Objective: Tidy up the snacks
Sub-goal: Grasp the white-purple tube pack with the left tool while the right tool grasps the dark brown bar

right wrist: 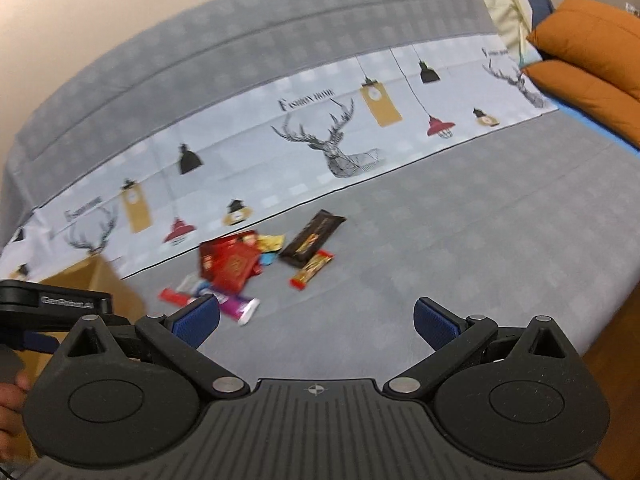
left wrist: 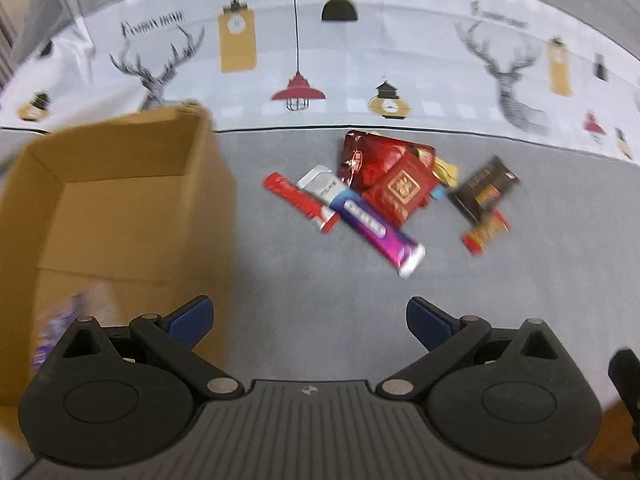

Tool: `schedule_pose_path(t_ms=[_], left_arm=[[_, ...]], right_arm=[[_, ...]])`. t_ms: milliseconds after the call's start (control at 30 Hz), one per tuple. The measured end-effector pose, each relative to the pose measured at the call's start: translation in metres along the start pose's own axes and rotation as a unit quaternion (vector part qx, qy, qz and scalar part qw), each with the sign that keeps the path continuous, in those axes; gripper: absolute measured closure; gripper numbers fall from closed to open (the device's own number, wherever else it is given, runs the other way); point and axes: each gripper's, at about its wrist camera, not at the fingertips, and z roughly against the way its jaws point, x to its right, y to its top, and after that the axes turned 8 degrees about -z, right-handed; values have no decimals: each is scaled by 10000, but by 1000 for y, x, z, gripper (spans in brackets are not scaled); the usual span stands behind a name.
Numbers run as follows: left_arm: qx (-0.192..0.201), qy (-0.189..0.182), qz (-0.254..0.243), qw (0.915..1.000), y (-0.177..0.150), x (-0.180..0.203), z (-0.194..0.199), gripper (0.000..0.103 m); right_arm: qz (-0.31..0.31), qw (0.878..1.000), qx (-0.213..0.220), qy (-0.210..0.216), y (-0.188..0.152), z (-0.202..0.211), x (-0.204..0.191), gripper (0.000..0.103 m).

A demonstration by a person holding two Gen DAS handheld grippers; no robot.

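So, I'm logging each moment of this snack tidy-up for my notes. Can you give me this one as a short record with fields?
surface: grey bedspread with a deer-and-lamp printed band
box: open cardboard box at left, a blurred purple packet inside
snacks: loose pile on the bedspread, right of the box
pile items: purple bar, red stick, red pouch, dark bar, small orange bar
left gripper: jaws open, holding nothing, beside the box
right gripper: jaws open, holding nothing, short of the pile
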Motion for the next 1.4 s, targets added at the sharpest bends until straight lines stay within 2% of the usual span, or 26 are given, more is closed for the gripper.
schedule_pose_path(t_ms=[133,300,367,433,567,633,700,767,833,867,933,967,1000,1067,1167,1233,1400], left_arm=[[-418,117,247,9988,37,20,-70,0],[-883,102,669,9938,63,29,-137,0],[-994,62,748,9922,70,30,-156,0],[-1109,31,798,9906,75,30,-171,0],[-1011,-74,961,9902,80,25,-178,0],[-902,-107,934,9915,78,23,-179,0],[-904,-136,922,9915,78,21,-179,0],[-943,-125,893,9915,78,20,-180,0],[-1200,-56,910,9886,80,17,-180,0],[-1324,-43,989,9862,80,15,-180,4],[-1345,-107,1160,9840,80,7,-174,21],[-1283,-96,1150,9850,80,4,-170,45],[-1228,-150,1112,9861,80,2,-165,67],[-1266,-214,1046,9862,80,0,-162,73],[-1148,-254,898,9890,74,-3,-155,75],[-936,-419,721,9921,65,-3,-141,75],[-489,-637,330,9962,43,-3,-97,76]], right_arm=[[-113,9994,-301,-137,29,-75,8,0],[-205,9973,-652,-269,58,-183,7,0],[-245,9957,-858,-259,66,-230,2,0],[-273,9938,-989,-437,71,-269,-4,0],[-124,9891,-1367,-534,70,-329,-20,0],[509,9891,-1145,-768,63,-336,-35,0],[1125,9823,-1163,-943,51,-340,-46,0],[1157,9837,-1041,-903,45,-336,-45,0],[1247,9820,-1103,-887,44,-333,-45,0],[1249,9810,-1170,-912,45,-332,-45,0],[1257,9800,-1203,-965,44,-324,-46,14],[1352,9800,-1137,-919,43,-318,-47,33],[1461,9795,-1081,-863,41,-313,-50,48],[1469,9796,-1085,-838,38,-307,-47,55],[1312,9823,-1107,-748,36,-293,-41,58],[1071,9870,-1050,-581,37,-279,-36,62],[865,9933,-732,-240,44,-242,-30,64]])
